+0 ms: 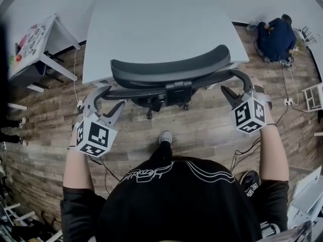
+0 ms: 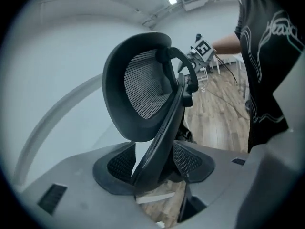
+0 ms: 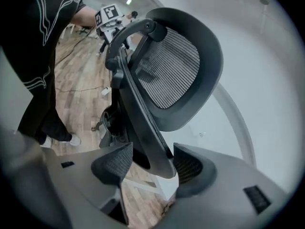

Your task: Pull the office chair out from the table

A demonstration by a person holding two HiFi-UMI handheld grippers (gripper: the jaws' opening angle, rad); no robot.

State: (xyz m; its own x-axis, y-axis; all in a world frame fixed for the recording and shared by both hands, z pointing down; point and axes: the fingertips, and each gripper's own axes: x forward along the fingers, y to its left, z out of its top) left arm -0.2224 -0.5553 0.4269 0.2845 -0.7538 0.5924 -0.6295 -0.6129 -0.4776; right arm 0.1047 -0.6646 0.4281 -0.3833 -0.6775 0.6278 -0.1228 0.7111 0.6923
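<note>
The black mesh office chair [image 1: 171, 69] stands with its backrest toward me, its seat tucked under the grey table [image 1: 151, 24]. My left gripper [image 1: 112, 97] is at the left end of the backrest frame, my right gripper [image 1: 236, 87] at the right end. In the left gripper view the backrest [image 2: 143, 89] rises ahead and its curved frame bar runs between the jaws of the left gripper [image 2: 152, 163], with gaps on both sides. In the right gripper view the frame bar below the backrest [image 3: 171, 70] likewise lies loose between the jaws of the right gripper [image 3: 151, 163]. Both are open.
A small white table [image 1: 35, 44] with colourful items stands at the far left. A person in dark clothes [image 1: 275, 37] crouches on the wood floor at the far right. Cables [image 1: 242, 153] trail near my right foot. White frames [image 1: 313, 95] stand at the right edge.
</note>
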